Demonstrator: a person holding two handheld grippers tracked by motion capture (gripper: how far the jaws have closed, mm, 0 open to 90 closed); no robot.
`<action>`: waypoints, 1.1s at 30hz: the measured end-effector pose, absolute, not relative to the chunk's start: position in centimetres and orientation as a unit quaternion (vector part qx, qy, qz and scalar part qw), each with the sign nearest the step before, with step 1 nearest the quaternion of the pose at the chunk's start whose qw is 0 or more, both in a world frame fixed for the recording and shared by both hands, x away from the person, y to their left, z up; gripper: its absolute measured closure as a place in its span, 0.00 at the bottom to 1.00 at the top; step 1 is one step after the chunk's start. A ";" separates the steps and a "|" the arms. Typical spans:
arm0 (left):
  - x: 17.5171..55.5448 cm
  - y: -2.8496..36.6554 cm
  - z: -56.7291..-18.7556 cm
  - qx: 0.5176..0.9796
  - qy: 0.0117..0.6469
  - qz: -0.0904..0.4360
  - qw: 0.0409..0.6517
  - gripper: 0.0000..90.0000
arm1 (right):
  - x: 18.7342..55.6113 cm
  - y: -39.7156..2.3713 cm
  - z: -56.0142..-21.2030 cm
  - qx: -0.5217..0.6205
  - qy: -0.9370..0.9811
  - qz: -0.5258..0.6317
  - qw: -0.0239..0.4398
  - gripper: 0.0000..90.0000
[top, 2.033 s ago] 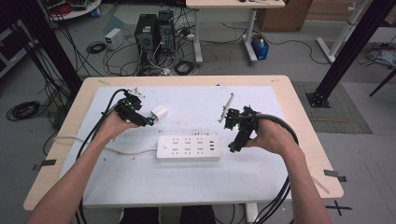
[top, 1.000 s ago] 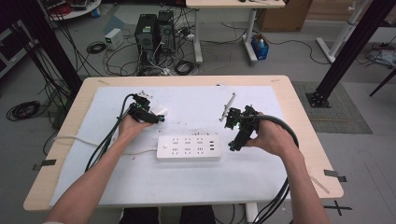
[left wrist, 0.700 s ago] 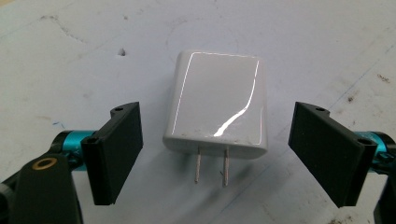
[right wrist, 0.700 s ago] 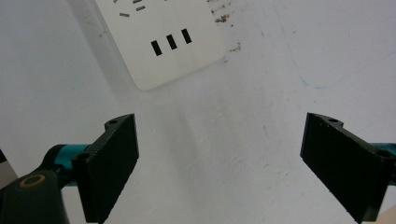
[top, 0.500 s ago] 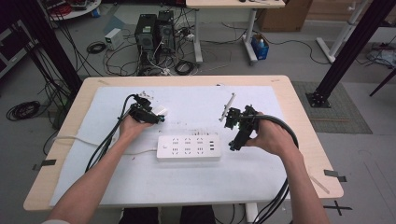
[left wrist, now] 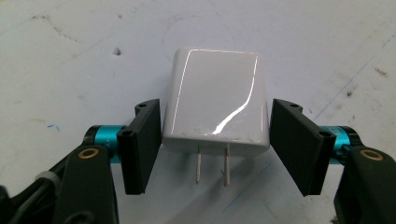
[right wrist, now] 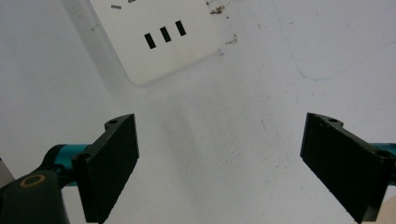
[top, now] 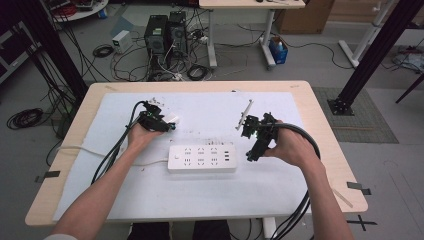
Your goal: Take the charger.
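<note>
Holding the white charger (left wrist: pixel 215 100) between the pads of my left gripper (left wrist: pixel 215 149), I have its glossy body pinched from both sides with the two metal prongs pointing back toward my hand. On the table, seen from above, that charger (top: pixel 171 120) sits at about 11 o'clock from the white power strip (top: pixel 201 158), near it but not touching. My right gripper (top: pixel 253 146) hangs at the strip's 3 o'clock end with its jaws spread wide and nothing between them; from its own camera the strip's corner (right wrist: pixel 154 37) with three small slots lies at 11 o'clock.

I judge the main risk to be the grip itself: the casing is smooth and the right pad seems barely to meet it, so it could twist or slip as I turn the prongs down. The prongs also face away from the sockets, so a rushed approach could miss the slots and shove the strip, which nothing pins.

A pale, scuffed mat (top: pixel 280 190) covers the wooden table (top: pixel 345 185). Beyond it, at 12 o'clock, stand computer towers (top: pixel 165 32) amid tangled cables on a grey floor.
</note>
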State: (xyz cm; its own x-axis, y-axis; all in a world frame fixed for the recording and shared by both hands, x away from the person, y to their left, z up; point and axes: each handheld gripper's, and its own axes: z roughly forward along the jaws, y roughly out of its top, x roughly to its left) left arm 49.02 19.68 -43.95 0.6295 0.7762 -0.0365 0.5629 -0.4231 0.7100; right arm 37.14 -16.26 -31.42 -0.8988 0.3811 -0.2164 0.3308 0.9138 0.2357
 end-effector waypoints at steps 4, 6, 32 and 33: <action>49.1 19.6 -44.0 0.830 0.403 0.150 0.356 0.42 | 37.1 -16.2 -31.4 0.184 0.969 0.097 0.130 0.12; 49.1 19.6 -44.1 0.831 0.404 0.150 0.353 0.42 | 37.1 -16.3 -31.4 0.185 0.969 0.098 0.131 0.12; 48.7 19.5 -43.5 0.840 0.382 0.173 0.345 0.47 | 37.1 -16.3 -31.2 0.192 0.968 0.101 0.125 0.12; 48.7 19.5 -43.5 0.840 0.382 0.173 0.345 0.47 | 37.1 -16.3 -31.2 0.192 0.968 0.101 0.125 0.12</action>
State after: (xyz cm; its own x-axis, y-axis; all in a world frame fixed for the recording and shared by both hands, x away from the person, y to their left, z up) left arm 48.66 19.46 -43.49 0.6488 0.7605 0.0265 0.5220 -0.4701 0.7117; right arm 37.10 -16.32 -31.25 -0.8946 0.3978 -0.2036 0.3470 0.9054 0.2445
